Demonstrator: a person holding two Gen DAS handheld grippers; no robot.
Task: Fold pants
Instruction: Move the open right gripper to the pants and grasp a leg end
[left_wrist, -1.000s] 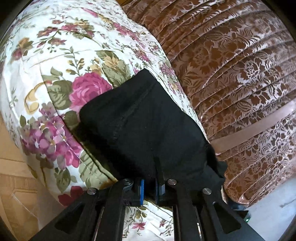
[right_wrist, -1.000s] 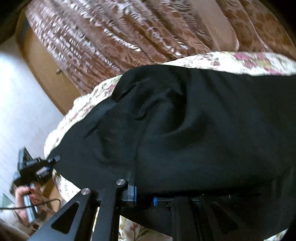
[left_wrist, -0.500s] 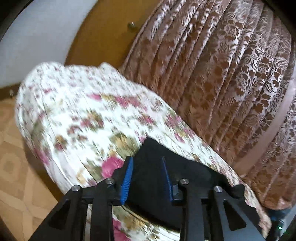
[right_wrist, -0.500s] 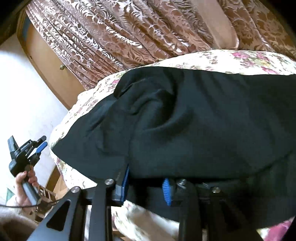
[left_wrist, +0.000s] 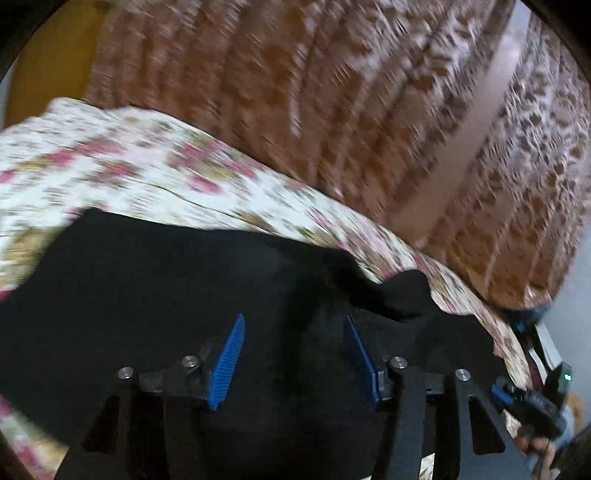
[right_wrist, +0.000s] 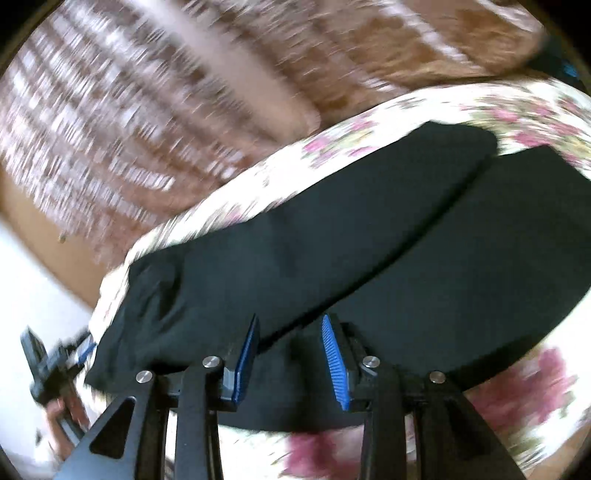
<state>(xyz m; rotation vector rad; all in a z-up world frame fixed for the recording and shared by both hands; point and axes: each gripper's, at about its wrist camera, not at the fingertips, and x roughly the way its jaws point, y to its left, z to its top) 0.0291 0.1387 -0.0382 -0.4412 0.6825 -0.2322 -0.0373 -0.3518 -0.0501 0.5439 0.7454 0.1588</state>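
Black pants (left_wrist: 147, 295) lie spread on a floral bedspread (left_wrist: 147, 173); both views are motion-blurred. My left gripper (left_wrist: 293, 321) hovers over the cloth with its jaws opening, and the blue pads (left_wrist: 227, 363) press on nothing. In the right wrist view the pants (right_wrist: 369, 240) stretch away in two long overlapping layers. My right gripper (right_wrist: 290, 319) stands open above their near edge, with no cloth pinched. The left gripper (right_wrist: 55, 365) shows at that view's far left, held by a hand. The right gripper (left_wrist: 532, 398) shows at the lower right of the left wrist view.
A brown patterned curtain (left_wrist: 332, 110) hangs right behind the bed, also seen as curtain (right_wrist: 147, 92) in the right wrist view. A wooden door (left_wrist: 44, 74) and a white wall (right_wrist: 33, 277) stand past the bed's end. The bedspread (right_wrist: 517, 398) drops off at the near edge.
Both grippers were shut on the black pants a second ago; both have let go, opened and drawn back. The pants now lie flat on the bed.
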